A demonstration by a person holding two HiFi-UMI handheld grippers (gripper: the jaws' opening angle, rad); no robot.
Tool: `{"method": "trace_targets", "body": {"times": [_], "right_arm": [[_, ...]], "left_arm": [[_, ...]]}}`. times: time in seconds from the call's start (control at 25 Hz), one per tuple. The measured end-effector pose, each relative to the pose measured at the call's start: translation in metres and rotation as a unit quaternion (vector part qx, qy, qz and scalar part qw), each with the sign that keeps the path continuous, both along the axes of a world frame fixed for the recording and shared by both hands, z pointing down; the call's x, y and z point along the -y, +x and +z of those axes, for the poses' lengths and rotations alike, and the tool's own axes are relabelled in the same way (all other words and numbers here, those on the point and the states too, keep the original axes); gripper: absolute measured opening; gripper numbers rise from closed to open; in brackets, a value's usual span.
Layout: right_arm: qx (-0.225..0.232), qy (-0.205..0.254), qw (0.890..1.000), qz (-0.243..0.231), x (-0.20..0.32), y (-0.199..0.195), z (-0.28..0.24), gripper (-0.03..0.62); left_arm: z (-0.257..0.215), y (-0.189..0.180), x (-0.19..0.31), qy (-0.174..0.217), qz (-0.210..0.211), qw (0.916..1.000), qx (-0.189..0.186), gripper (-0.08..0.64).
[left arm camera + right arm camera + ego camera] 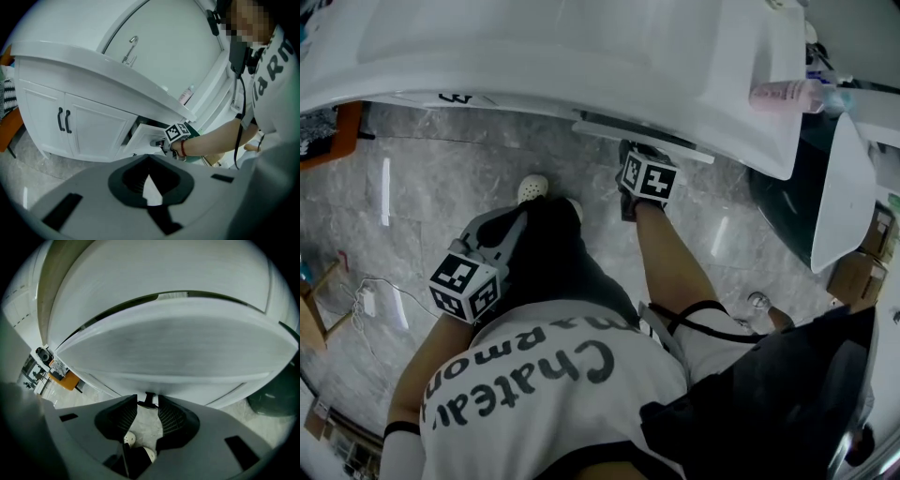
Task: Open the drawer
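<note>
Grey marbled floor tiles (pixel 441 178) spread under me, and a white bathroom vanity with a moulded basin top (pixel 534 47) fills the space ahead. In the head view my right tongs (pixel 630 152) reach forward and down to the white flat-fronted drawer (pixel 642 139), which juts from under the counter just beyond their tips. My left tongs (pixel 502 234) hang back beside my leg, well apart from the cabinet. In the left gripper view those left tongs (pixel 149 180) have their jaws together and hold nothing. Ahead and to their right the drawer (pixel 143 138) stands part-way out, with the right tongs at its front, and white cupboard doors with dark bar pulls (pixel 63 120) lie further left. In the right gripper view my pads sit against either side of the small dark handle (pixel 149 400), so I read the right tongs as clamped on it. The hold is only at the tips, though. I judge that if I drag downward instead of straight back, the pads could slide off so small a pull, or the drawer could bind on its runners. The drawer front (pixel 173 348) above the jaws looks plain, smooth and glossy, with a dark gap along its top edge.
</note>
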State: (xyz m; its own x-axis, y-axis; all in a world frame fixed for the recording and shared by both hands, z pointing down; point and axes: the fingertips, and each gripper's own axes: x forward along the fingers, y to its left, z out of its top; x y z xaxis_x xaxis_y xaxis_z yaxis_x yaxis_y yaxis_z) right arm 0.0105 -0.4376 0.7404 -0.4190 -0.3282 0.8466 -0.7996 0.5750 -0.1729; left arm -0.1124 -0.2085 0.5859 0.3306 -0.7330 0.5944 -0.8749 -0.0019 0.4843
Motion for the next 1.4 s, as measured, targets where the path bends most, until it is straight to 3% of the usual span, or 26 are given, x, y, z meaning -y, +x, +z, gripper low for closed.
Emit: {"method": "trace_targets", "body": {"times": [0.76, 1.08, 1.4], "right_arm": [[-0.037, -0.068, 0.996, -0.038, -0.039, 0.018, 0.003, 0.147], [-0.061, -0.072, 0.992, -0.083, -0.055, 0.023, 0.002, 0.141], [-0.084, -0.038, 0.988, -0.121, -0.058, 0.026, 0.002, 0.123]], "left_arm": [[-0.026, 0.019, -0.006, 0.007, -0.008, 0.9999, 0.010, 0.009], [-0.031, 0.024, -0.008, 0.000, -0.011, 0.9999, 0.010, 0.009], [-0.033, 0.030, -0.004, 0.002, 0.000, 0.9999, 0.016, 0.009]]}}
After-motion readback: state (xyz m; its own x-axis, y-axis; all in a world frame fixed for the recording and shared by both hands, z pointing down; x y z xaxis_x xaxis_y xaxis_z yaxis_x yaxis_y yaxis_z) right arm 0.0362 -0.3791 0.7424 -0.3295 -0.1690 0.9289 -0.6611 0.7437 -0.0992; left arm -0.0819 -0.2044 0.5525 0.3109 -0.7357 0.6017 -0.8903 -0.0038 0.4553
